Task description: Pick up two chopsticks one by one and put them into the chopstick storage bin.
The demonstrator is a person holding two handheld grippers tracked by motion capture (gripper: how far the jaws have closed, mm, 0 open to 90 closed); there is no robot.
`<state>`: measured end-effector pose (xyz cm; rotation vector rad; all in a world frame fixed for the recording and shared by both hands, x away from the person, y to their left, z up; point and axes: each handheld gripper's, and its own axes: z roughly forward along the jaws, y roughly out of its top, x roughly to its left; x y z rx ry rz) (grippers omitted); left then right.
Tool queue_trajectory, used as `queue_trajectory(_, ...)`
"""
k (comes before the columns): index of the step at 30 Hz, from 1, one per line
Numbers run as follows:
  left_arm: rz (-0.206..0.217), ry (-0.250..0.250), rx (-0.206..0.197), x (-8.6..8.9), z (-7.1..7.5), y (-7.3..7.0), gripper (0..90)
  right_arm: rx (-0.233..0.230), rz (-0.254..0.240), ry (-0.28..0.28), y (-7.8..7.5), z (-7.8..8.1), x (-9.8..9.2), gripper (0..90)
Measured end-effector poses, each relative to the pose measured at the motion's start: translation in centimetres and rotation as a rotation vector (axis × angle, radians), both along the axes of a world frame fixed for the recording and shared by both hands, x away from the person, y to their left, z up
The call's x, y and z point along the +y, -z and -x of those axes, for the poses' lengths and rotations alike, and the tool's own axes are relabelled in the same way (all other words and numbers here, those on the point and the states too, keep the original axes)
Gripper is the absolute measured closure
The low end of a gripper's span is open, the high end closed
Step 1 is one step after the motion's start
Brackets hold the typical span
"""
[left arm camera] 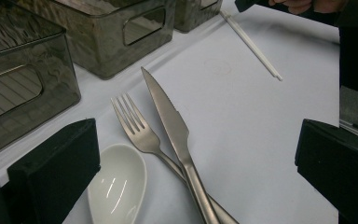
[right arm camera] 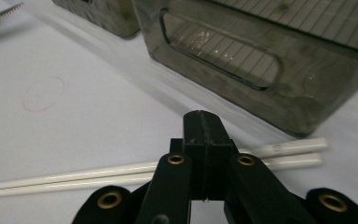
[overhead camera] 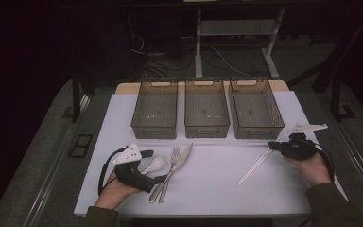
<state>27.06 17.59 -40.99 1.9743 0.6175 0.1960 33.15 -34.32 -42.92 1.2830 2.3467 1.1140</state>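
Observation:
A pair of white chopsticks lies slanted on the white mat at the right. My right gripper rests at their far end, and in the right gripper view its black jaws are pressed flat together over the chopsticks, which lie across behind them on the mat. At the left lie a white spoon, a fork and a knife, the knife crossing the fork's handle. My left gripper is open, with the spoon, fork and knife lying between its wide jaws.
Three smoky see-through bins stand in a row at the back of the white mat, nothing inside them. The right bin's handle wall rises just beyond the right gripper. Dark floor and table legs lie past the table.

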Motion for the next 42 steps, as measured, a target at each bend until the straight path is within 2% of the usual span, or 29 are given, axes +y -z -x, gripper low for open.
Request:
queue_trajectory(4, -0.005, 0.000, 0.000, 0.1, 0.0, 0.0, 0.0, 0.015, 0.026, -0.028, 0.3, 0.0, 1.3, 89.4)
queue_trajectory(7, -0.004, 0.000, -0.001, 0.1, 0.0, 0.0, 0.0, 0.021, 0.057, -0.027, 0.5, -0.1, 1.5, 89.3)
queue_trajectory(11, -0.004, 0.000, 0.001, 0.1, 0.0, 0.0, 0.0, 0.034, 0.057, -0.013, 0.7, -0.2, 1.1, 89.4)
queue_trajectory(18, -0.009, 0.004, 0.002, 0.0, 0.0, 0.0, 0.0, 0.030, 0.040, -0.009, 0.6, 0.1, 0.8, 89.2)
queue_trajectory(26, -0.010, 0.006, 0.007, -0.1, 0.0, 0.1, 0.0, 0.041, 0.056, -0.007, 0.7, 0.5, 0.4, 89.3)
queue_trajectory(42, -0.014, 0.010, 0.011, -0.1, 0.0, 0.1, 0.0, 0.056, 0.103, -0.049, 1.2, 0.5, 1.7, 89.3)
